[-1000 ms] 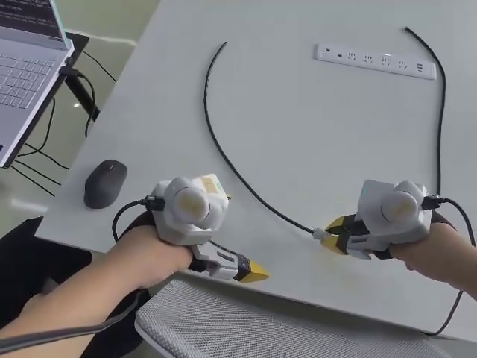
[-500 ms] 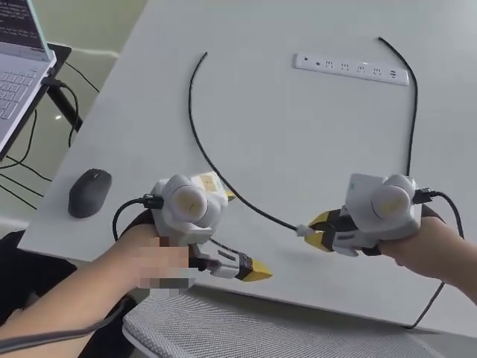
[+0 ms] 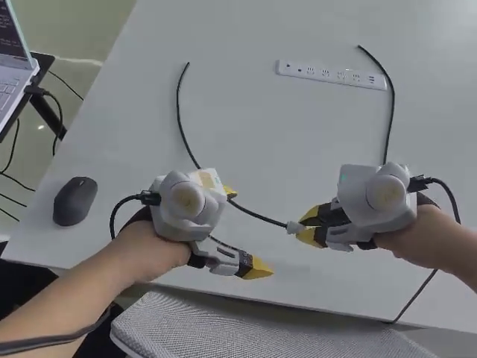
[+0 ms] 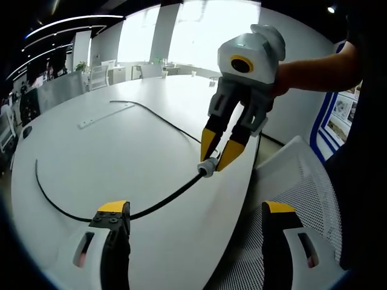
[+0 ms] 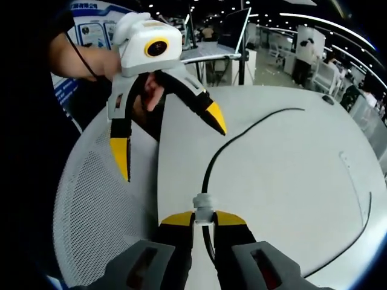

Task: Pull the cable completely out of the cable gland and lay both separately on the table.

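Right gripper [image 3: 302, 226] fingers are clamped on the small white plastic cable gland [image 5: 204, 205] near the white bench [image 3: 298, 127] edge; I'd close the wide-open left gripper [image 4: 195, 210] fingers on the thin black cable [image 4: 166, 194] just beside it, then pull straight apart along its line

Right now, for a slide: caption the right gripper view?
Right gripper clamps the cable gland; left gripper open beside it.

Open tabletop [image 3: 283, 142] between mouse [image 3: 74, 200] and power strip [image 3: 332, 74]
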Demonstrator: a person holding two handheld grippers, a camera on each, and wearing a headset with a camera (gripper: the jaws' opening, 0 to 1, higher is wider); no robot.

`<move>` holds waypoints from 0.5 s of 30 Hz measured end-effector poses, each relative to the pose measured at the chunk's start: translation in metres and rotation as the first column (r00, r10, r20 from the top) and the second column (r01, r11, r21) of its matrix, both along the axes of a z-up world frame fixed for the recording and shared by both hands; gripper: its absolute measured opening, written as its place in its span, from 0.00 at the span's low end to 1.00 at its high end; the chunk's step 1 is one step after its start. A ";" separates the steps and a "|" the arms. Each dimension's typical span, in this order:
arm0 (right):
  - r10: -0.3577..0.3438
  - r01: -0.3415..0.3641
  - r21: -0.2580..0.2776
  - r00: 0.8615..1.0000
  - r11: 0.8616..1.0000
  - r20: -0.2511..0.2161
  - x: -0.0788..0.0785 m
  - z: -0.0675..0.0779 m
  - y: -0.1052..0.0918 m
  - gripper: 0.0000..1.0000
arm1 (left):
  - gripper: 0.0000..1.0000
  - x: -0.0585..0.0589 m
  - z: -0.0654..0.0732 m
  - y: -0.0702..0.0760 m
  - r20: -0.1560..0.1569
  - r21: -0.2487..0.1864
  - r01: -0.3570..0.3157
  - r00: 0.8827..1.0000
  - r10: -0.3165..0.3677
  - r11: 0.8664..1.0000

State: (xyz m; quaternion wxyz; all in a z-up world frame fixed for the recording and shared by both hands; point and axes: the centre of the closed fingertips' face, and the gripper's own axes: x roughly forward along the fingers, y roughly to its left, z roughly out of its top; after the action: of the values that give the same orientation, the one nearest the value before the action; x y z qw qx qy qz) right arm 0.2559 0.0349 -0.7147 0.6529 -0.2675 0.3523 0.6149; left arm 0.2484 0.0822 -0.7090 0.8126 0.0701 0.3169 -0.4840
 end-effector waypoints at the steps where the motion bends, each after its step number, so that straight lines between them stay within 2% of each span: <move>1: 0.002 -0.002 0.002 1.000 1.000 0.000 -0.001 0.001 0.001 0.06 | 0.90 0.000 0.001 -0.001 0.002 -0.003 0.005 1.000 -0.005 1.000; 7: 0.022 -0.022 0.007 1.000 1.000 0.003 -0.006 0.010 0.008 0.06 | 0.90 -0.001 0.006 -0.007 0.016 -0.014 0.032 0.999 -0.032 0.999; 12: 0.041 -0.041 -0.003 0.999 0.999 0.013 -0.007 0.016 0.012 0.06 | 0.90 0.001 0.012 -0.013 0.032 -0.036 0.047 0.998 -0.046 0.998; 15: 0.063 -0.063 -0.022 0.998 0.998 0.025 -0.007 0.019 0.014 0.06 | 0.90 0.003 0.011 -0.016 0.036 -0.034 0.057 0.998 -0.055 0.998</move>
State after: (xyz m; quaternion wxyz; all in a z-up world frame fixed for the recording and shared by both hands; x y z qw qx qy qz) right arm 0.2486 0.0489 -0.6954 0.6348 -0.2933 0.3419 0.6278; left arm 0.2512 0.0666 -0.6976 0.8053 0.0732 0.2919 -0.5107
